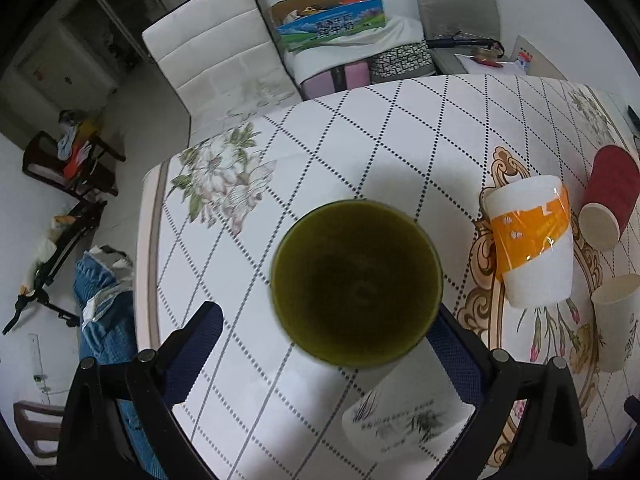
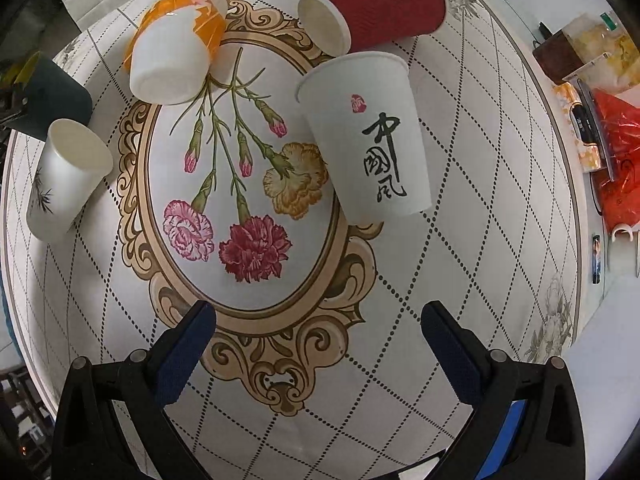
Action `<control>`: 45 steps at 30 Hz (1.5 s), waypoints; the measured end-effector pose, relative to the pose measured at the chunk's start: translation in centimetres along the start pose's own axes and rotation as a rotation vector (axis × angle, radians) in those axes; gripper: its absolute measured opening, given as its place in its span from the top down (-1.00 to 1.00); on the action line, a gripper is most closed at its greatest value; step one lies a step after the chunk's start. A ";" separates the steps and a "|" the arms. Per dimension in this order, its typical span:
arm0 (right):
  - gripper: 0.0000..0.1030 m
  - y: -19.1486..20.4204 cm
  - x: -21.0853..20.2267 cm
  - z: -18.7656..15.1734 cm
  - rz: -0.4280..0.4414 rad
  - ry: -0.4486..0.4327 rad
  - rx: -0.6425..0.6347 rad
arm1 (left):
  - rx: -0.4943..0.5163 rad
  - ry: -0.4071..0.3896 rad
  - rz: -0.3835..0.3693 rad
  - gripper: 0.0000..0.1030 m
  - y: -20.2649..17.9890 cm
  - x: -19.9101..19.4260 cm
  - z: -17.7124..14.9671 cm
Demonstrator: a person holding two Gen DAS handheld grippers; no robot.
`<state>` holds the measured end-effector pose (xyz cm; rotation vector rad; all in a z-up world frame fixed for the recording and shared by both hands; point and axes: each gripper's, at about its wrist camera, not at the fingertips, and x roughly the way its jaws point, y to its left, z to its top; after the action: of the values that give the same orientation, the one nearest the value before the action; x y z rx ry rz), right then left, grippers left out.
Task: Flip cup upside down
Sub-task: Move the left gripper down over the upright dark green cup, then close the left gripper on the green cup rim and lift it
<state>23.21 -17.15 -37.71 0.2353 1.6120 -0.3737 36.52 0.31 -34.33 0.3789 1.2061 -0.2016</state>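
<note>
A dark green cup [image 1: 356, 286] fills the middle of the left wrist view, its open mouth turned straight toward the camera and its inside in shadow. The left hand-held gripper [image 1: 330, 326] is spread wide around it: its blue-padded fingers [image 1: 192, 354] stand apart from the cup's near rim on either side, and whether either one touches the cup cannot be told. Just in front of that green cup, a white cup printed with grey bamboo [image 1: 404, 412] lies against the surface [image 1: 280, 168], which is covered with a white cloth crossed by dotted diamond lines.

To the green cup's right stands a white cup with an orange band [image 1: 528, 246], bottom up. Beyond it lies a red ribbed cup [image 1: 610, 196] on its side, and nearer the camera a plain white cup [image 1: 618, 320].

From the right wrist, the green cup [image 2: 50, 98] appears at the left edge, with the bamboo cup [image 2: 66, 178] just in front of it. The orange-banded cup [image 2: 176, 46] and the red cup [image 2: 376, 4] sit further from the green cup, along the far side of an oval flower print [image 2: 240, 184]. A white cup with black brush lettering [image 2: 370, 136] stands upside down, touching the red cup's rim. The right hand-held gripper [image 2: 318, 338] hangs released above the cloth, fingers wide apart with nothing between them.
</note>
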 end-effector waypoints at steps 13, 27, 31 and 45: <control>-1.00 1.8 0.6 -1.1 -0.008 -0.019 0.005 | 0.031 -0.028 -0.066 -0.38 -1.3 2.7 1.3; -1.00 -0.8 -0.2 -0.9 0.006 -0.044 0.024 | 0.011 -0.065 -0.098 -0.32 -0.6 -1.2 1.7; -1.00 -1.3 -1.0 -1.5 0.014 -0.061 0.019 | 0.020 -0.092 -0.096 -0.32 -0.4 -4.4 1.4; -1.00 -4.6 -3.0 -5.3 0.075 -0.094 -0.039 | 0.007 0.012 -0.146 -0.32 -3.1 -12.4 -4.6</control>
<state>16.83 -19.16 -33.99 0.2448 1.5125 -0.2911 27.08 -1.32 -24.64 0.2985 1.2460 -0.3303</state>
